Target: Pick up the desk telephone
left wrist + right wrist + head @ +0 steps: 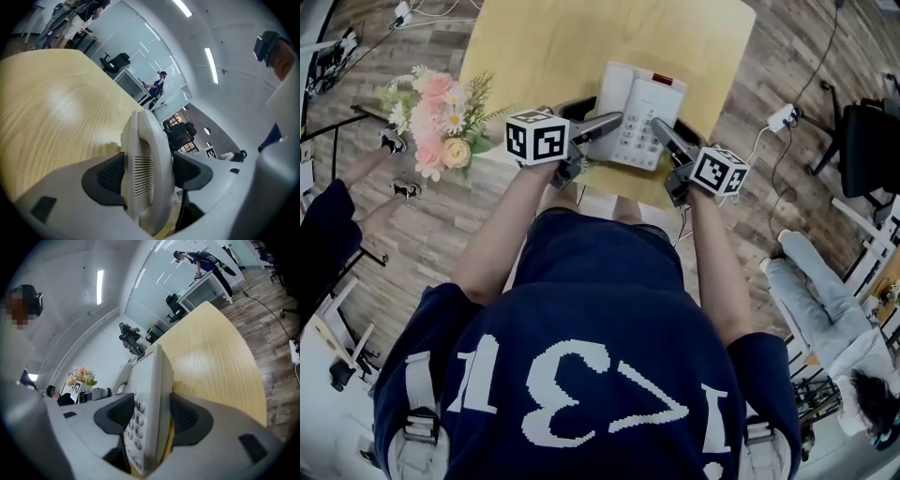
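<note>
The pale wooden counter [553, 47] bore the desk telephone [639, 117] at its near edge, not lifted. The left gripper [602, 125] had its jaws wide astride the handset side. The right gripper [664, 134] straddled the keypad side, neither visibly clamped.

White desk telephone [639, 114], handset [612, 96] cradled, at table [544, 47] near edge

**Phone edge between 2 pads**

The right gripper's [149, 414] 2 dark pads [119, 416] flank the desk telephone [151, 376] at its keypad [137, 430] edge, 1 close against each face. Whether they press on it cannot be told. A pale wooden table [211, 357] spreads toward 3 o'clock. Pink flowers [82, 377] sit at 9 o'clock, and a person [199, 261] stands at 1 o'clock.
</note>
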Available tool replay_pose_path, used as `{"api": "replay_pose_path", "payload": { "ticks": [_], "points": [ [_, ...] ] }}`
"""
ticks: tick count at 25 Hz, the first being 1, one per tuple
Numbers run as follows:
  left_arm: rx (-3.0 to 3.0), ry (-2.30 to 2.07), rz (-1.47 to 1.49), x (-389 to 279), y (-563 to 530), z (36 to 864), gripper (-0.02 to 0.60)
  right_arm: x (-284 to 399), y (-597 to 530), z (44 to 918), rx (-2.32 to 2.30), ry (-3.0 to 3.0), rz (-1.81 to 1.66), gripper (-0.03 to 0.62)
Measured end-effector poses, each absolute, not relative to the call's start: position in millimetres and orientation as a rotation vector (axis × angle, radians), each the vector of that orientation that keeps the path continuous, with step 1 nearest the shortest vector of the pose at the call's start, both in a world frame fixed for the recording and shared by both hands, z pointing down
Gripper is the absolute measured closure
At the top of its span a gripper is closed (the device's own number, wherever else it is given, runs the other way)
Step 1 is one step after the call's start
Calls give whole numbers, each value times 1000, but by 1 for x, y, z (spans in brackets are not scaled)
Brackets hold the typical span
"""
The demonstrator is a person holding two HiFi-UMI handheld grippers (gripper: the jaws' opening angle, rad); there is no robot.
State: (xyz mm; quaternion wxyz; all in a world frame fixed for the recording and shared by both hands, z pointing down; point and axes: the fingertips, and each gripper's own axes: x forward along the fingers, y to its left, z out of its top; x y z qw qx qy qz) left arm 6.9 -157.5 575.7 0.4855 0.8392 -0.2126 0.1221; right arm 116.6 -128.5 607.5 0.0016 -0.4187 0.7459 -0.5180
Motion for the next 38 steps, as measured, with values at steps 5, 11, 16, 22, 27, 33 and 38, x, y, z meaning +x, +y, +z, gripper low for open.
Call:
{"api": "replay_pose_path", "payload": {
  "ticks": [5, 11, 16, 22, 27, 33, 38],
  "points": [
    [2136, -567, 277, 20, -162, 550, 258, 131, -129, 582, -1343, 2346, -1484, 365],
    [2256, -612, 170, 30, -178, 494, 261, 144, -149, 526, -1348, 2382, -1274, 367],
    [2406, -635, 70, 34, -194, 432, 261, 150, -168, 468, -1342, 2413, -1062, 367],
    [2584, -652, -23, 44, -196, 354, 262, 161, -174, 394, -1306, 2447, -838, 367],
    [2728, -641, -95, 45, -195, 297, 262, 163, -177, 337, -1281, 2489, -652, 368],
    [2777, -640, -159, 33, -188, 262, 262, 153, -174, 296, -1296, 2512, -512, 370],
    [2794, -651, -174, 31, -185, 251, 262, 151, -172, 286, -1287, 2511, -490, 372]
  ]
}}
